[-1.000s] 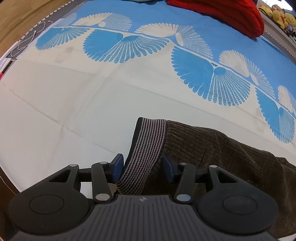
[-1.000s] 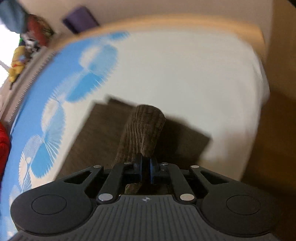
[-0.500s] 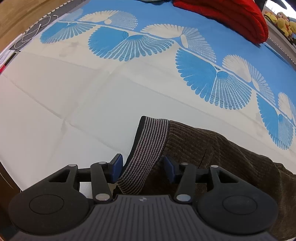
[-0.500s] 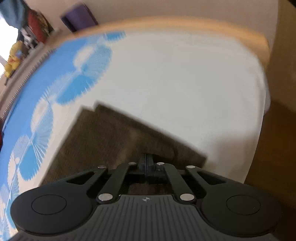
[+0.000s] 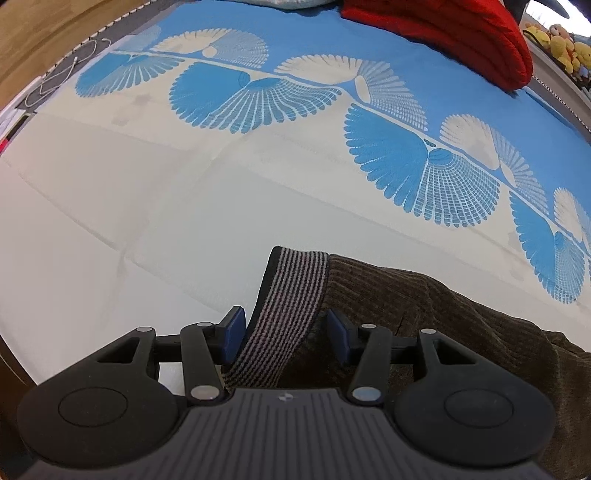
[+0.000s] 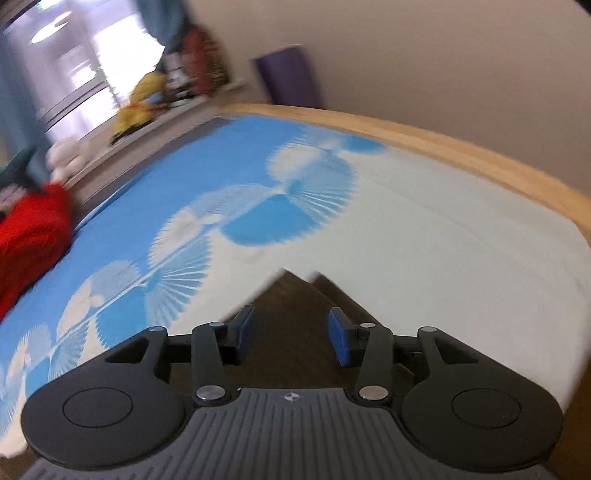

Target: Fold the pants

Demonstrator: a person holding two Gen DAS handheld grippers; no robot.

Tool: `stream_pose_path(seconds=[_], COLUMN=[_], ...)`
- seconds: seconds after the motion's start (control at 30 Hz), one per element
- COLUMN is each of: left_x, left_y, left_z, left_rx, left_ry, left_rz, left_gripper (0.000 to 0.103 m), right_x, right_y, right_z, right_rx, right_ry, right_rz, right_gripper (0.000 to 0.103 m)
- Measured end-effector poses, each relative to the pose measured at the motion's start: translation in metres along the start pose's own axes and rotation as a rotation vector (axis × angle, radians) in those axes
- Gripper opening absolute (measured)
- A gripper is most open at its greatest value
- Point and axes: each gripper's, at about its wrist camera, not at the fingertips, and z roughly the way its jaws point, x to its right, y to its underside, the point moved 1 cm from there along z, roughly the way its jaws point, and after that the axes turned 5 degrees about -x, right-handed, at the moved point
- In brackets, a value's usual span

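Lying on a blue-and-white bedsheet point(image 5: 184, 206), brown corduroy pants point(image 5: 424, 295) show their striped waistband point(image 5: 291, 295) between the spread, blue-padded fingers of the left gripper point(image 5: 286, 332), which grips nothing. The right gripper point(image 6: 291, 332) hovers wide open over the pant hems point(image 6: 291, 291), also empty-handed.

This is a bedroom in a home. A bed with a wooden frame point(image 6: 480, 147) carries a white and blue sheet point(image 5: 258, 184) printed with fan shapes. A red blanket point(image 5: 461, 33) lies at the far right. Plush toys point(image 5: 561, 40) line a ledge beside it. A window point(image 6: 92, 62) and curtain point(image 6: 159, 22) stand at the far left of the right view.
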Motion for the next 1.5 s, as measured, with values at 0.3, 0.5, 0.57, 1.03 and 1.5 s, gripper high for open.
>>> stream_pose_path(seconds=[0.3, 0.5, 0.57, 1.03, 1.5], left_x=[0.001, -0.001, 0.000, 0.015, 0.023], left_y=[-0.007, -0.017, -0.021, -0.024, -0.006], left_z=[0.010, 0.016, 0.017, 0.005, 0.042], left_rx=[-0.010, -0.008, -0.006, 0.054, -0.042], left_ry=[-0.045, -0.075, -0.079, -0.040, 0.057], left_rz=[0.010, 0.012, 0.011, 0.090, 0.234], left_gripper=[0.054, 0.054, 0.054, 0.054, 0.002], right_x=[-0.014, -0.015, -0.018, 0.001, -0.011], right_y=[-0.037, -0.033, -0.030, -0.028, -0.019], right_z=[0.103, 0.146, 0.148, 0.136, 0.022], right_rx=[-0.031, -0.103, -0.111, -0.082, -0.032], right_ry=[0.067, 0.088, 0.071, 0.183, 0.053], right_rz=[-0.108, -0.191, -0.223, -0.125, 0.030], right_gripper=[0.046, 0.046, 0.047, 0.010, 0.036])
